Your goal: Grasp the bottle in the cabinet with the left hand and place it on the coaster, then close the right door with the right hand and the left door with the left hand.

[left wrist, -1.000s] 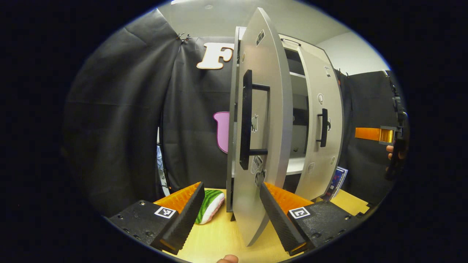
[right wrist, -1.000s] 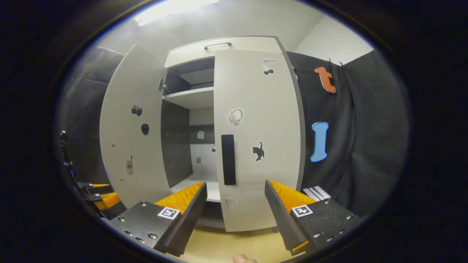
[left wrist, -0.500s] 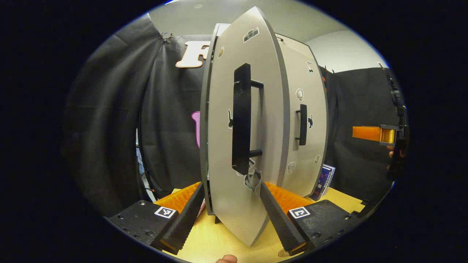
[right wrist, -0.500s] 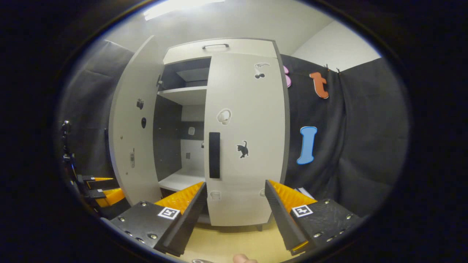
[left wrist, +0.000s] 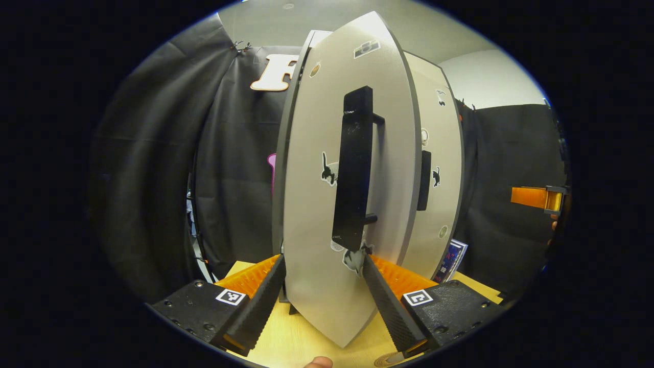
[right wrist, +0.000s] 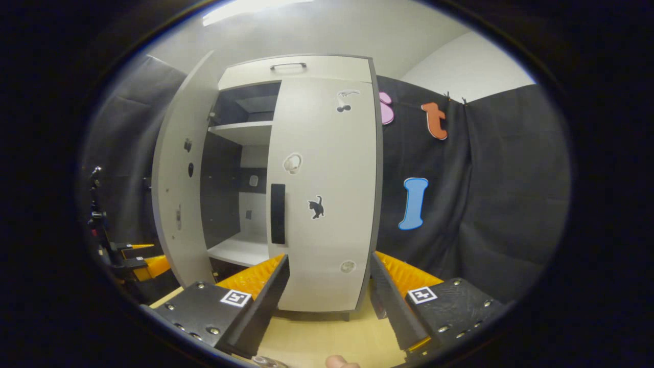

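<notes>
The cabinet's left door stands close in front of the left gripper view, swung most of the way toward the cabinet, with its black handle facing me. My left gripper is open, and the door's lower part sits between its fingers. The right door lies flat against the cabinet beyond. In the right gripper view the right door is shut and the left door is ajar, showing bare shelves. My right gripper is open, holds nothing and stands back from the right door.
The cabinet stands on a pale wooden table. A brown round rim peeks in at the bottom edge. A book leans by the cabinet's right side. The other gripper hangs at the far right; the left one sits low left.
The left door has swung further toward the cabinet, with my left gripper following it. The gap into the cabinet has narrowed. The right gripper has drifted rightward, away from the cabinet.
</notes>
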